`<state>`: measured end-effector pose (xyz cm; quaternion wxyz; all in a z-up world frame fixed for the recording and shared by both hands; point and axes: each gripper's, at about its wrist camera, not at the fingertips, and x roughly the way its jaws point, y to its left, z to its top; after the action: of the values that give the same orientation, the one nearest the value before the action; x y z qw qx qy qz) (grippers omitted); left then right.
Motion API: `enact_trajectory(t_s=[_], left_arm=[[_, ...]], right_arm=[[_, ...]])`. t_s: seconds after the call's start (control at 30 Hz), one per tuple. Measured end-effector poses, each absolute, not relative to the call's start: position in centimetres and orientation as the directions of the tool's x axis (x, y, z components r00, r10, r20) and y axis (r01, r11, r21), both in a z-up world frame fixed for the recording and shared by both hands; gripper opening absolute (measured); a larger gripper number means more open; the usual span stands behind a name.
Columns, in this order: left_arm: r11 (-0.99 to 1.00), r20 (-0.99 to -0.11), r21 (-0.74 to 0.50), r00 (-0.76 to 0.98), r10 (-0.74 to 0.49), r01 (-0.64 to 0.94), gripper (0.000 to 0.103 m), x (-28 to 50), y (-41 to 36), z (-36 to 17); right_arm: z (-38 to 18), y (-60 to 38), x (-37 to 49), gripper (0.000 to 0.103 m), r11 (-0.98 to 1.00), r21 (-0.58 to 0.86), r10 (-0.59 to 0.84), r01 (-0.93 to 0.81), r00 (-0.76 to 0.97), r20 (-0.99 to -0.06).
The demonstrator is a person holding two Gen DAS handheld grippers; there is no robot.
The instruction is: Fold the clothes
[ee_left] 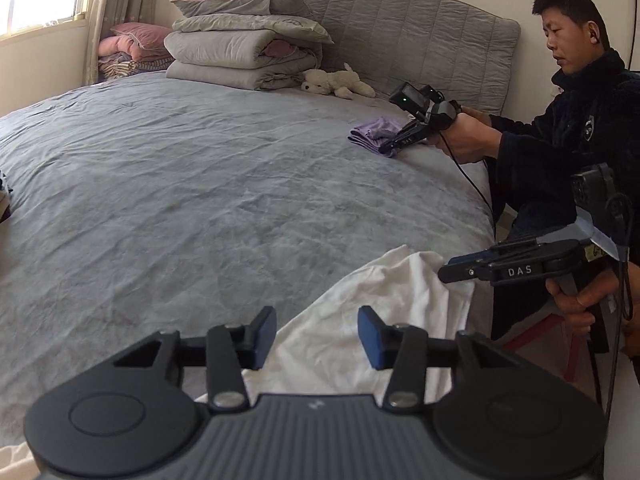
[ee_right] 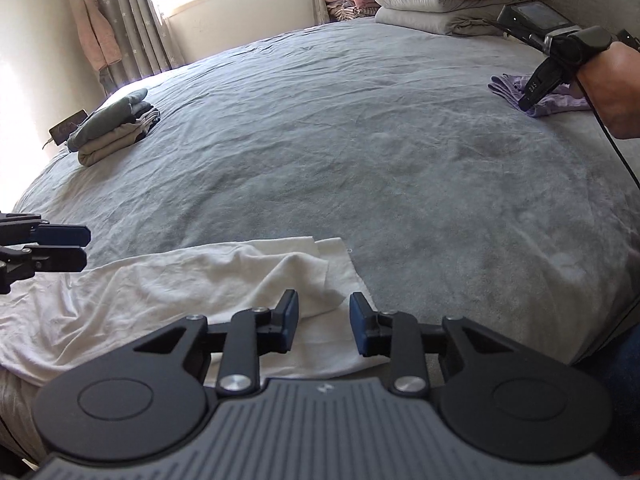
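A white garment (ee_right: 168,288) lies rumpled along the near edge of a grey bed (ee_right: 320,140). The left gripper (ee_left: 317,334) and right gripper (ee_right: 324,326) hover just above it, jaws parted, pinching nothing. The cloth looks light, soft and limp; its right-hand corners seem the best places to take hold.

Both tongs (ee_left: 317,336) (ee_right: 324,326) part-open, empty

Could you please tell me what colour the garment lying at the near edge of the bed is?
The garment is plain white, best seen in the right wrist view.
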<state>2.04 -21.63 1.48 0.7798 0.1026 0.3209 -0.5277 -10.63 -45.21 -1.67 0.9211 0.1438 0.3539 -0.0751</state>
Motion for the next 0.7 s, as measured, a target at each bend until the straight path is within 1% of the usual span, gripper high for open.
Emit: enact_trajectory(t_s=[0.1, 0.27, 0.43, 0.47, 0.5, 0.53, 0.57, 0.7], left_arm=[[0.374, -0.628, -0.206, 0.171, -0.759, 0.904, 0.039, 2.8, -25.8, 0.7], [0.313, -0.662, -0.228, 0.088, -0.744, 0.922, 0.029, 3.8, -31.6, -0.8], [0.243, -0.669, -0.281, -0.008, -0.743, 0.929, 0.029, 3.9, -35.0, -1.9], [0.236, -0.669, -0.293, -0.022, -0.743, 0.926, 0.027, 3.9, -35.4, -2.1], [0.234, -0.670, -0.305, -0.033, -0.742, 0.923, 0.023, 3.9, -35.7, -2.3], [0.233, -0.670, -0.315, -0.042, -0.741, 0.920, 0.010, 3.9, -36.1, -2.5], [0.234, -0.668, -0.320, -0.043, -0.743, 0.918, 0.005, 3.9, -36.2, -2.6], [0.228, -0.639, -0.313, -0.027, -0.769, 0.922, 0.004, 3.8, -36.1, -2.3]], right_arm=[[-1.9, -45.6, -10.8, 0.031, 0.947, 0.231, -0.014, 0.221, 0.752, -0.659], [-2.3, -46.2, -10.8, 0.026, 0.949, 0.249, 0.013, 0.192, 0.766, -0.642], [-2.9, -46.6, -10.7, 0.025, 0.952, 0.264, 0.047, 0.157, 0.775, -0.630], [-3.0, -46.6, -10.7, 0.024, 0.953, 0.266, 0.054, 0.148, 0.778, -0.627], [-3.0, -46.5, -10.7, 0.018, 0.955, 0.264, 0.061, 0.137, 0.779, -0.625], [-3.1, -46.5, -10.7, 0.011, 0.956, 0.263, 0.068, 0.127, 0.779, -0.623], [-3.1, -46.4, -10.7, 0.004, 0.958, 0.261, 0.075, 0.117, 0.780, -0.621], [-2.4, -46.3, -11.6, 0.004, 0.962, 0.255, 0.076, 0.102, 0.794, -0.603]])
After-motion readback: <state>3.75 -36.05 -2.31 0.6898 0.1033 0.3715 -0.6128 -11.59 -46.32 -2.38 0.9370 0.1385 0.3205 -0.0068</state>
